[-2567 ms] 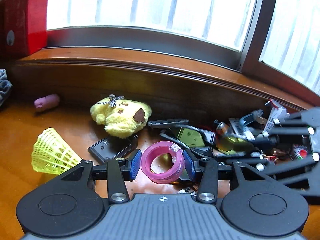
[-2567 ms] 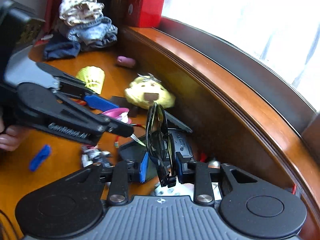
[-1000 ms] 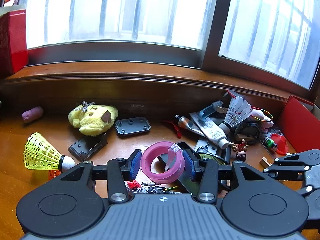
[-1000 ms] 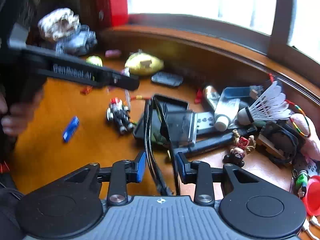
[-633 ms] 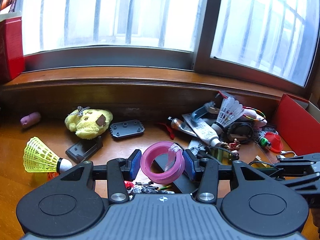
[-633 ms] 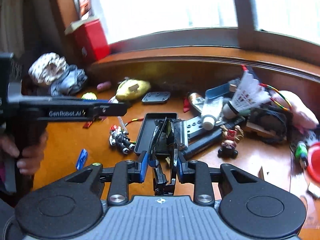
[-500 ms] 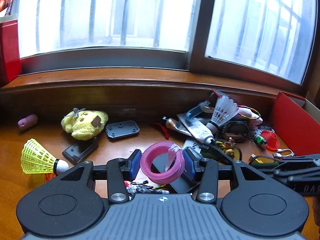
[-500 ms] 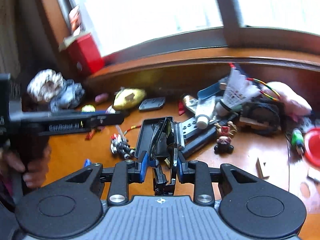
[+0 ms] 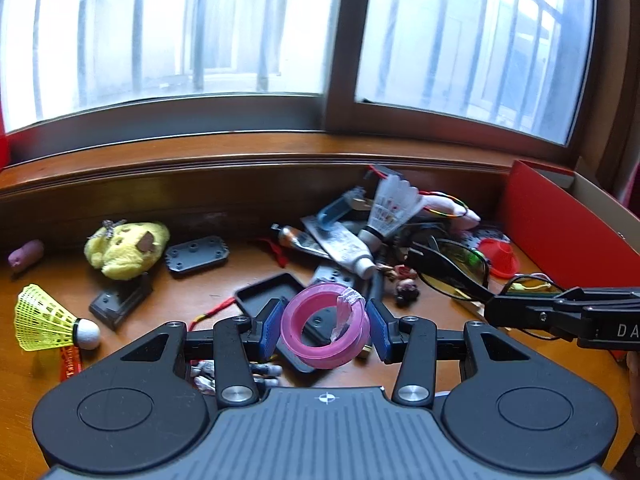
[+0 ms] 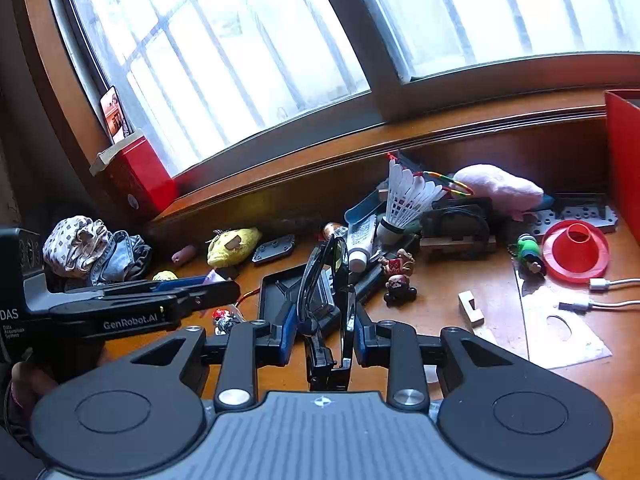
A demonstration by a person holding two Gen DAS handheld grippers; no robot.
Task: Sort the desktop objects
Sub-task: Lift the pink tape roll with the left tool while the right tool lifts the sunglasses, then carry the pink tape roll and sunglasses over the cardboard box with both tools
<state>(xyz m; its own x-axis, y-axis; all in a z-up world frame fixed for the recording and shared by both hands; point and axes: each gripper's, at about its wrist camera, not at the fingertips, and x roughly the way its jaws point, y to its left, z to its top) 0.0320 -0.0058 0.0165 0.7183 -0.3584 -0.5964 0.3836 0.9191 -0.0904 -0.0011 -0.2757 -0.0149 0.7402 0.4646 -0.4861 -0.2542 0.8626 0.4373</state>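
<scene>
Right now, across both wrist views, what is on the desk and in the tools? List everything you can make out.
pink tape roll: 1, pink, between left tool's pads
sunglasses: 1, black, folded, in right tool
shuttlecock: 1, white, in pile by sill
shuttlecock: 1, yellow, desk's left
plush toy: 1, yellow, left of grey plate
plush toy: 1, pink, behind the pile
funnel: 1, red, right side
tube: 1, white, in pile
tray: 1, black, centre
box: 1, red, far right
cables: 2, white, right
left tool: 1, black, blue pads
right tool: 1, black, blue pads
</scene>
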